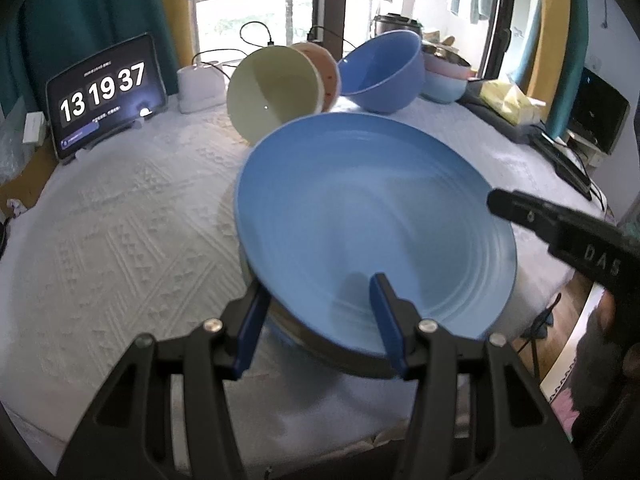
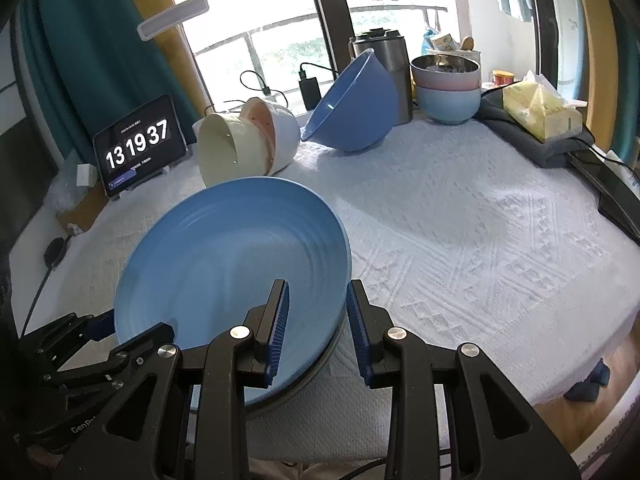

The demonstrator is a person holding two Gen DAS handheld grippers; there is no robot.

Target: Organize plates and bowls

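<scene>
A large blue plate [image 1: 372, 224] lies tilted on the white tablecloth, resting on something dark underneath; it also shows in the right wrist view [image 2: 232, 264]. My left gripper [image 1: 320, 320] is open, its fingers straddling the plate's near rim. My right gripper [image 2: 316, 332] is open, its fingers either side of the plate's right rim. The right gripper's finger [image 1: 532, 216] shows at the plate's right edge in the left wrist view. A cream bowl [image 1: 272, 92] nested with a pink bowl [image 1: 324, 68] lies on its side at the back. A big blue bowl [image 1: 384, 72] leans beside them.
A tablet clock [image 1: 104, 96] stands at the back left. Stacked pink and light blue bowls [image 2: 446, 84], a metal canister [image 2: 384, 64], a tissue pack [image 2: 540, 108] on a dark cloth, and cables sit along the back. The table edge [image 2: 580, 344] drops off at right.
</scene>
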